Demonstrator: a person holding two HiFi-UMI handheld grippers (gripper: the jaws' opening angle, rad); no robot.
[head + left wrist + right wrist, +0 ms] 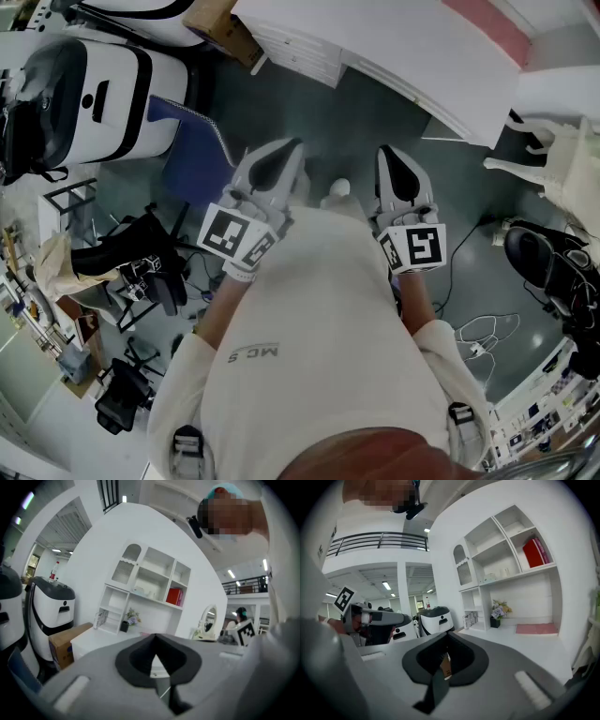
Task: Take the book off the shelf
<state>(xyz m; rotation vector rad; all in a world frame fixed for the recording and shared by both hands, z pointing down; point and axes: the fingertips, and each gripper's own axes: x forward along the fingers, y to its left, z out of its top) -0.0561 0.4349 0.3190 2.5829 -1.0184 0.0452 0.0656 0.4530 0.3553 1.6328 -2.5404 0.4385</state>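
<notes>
The red book (pixel 174 596) stands upright in the right-hand compartment of a white shelf unit (pixel 140 581) on a white desk; it also shows high up in the right gripper view as the red book (pixel 533 552). Both grippers are held close to the person's chest, well short of the shelf. My left gripper (pixel 286 150) points toward the desk with its jaws shut and nothing between them, tips meeting at the left gripper (pixel 156 637). Beside it, my right gripper (pixel 389 155) is also shut and empty, its tips meeting at the right gripper (pixel 447 637).
A white desk (pixel 412 56) lies ahead. On it are a small flower pot (pixel 126 623), a pink mat (pixel 536 629) and an oval mirror (pixel 208 620). A cardboard box (pixel 68 641) and a white machine (pixel 94 94) stand left. Cables (pixel 487 333) lie on the floor at right.
</notes>
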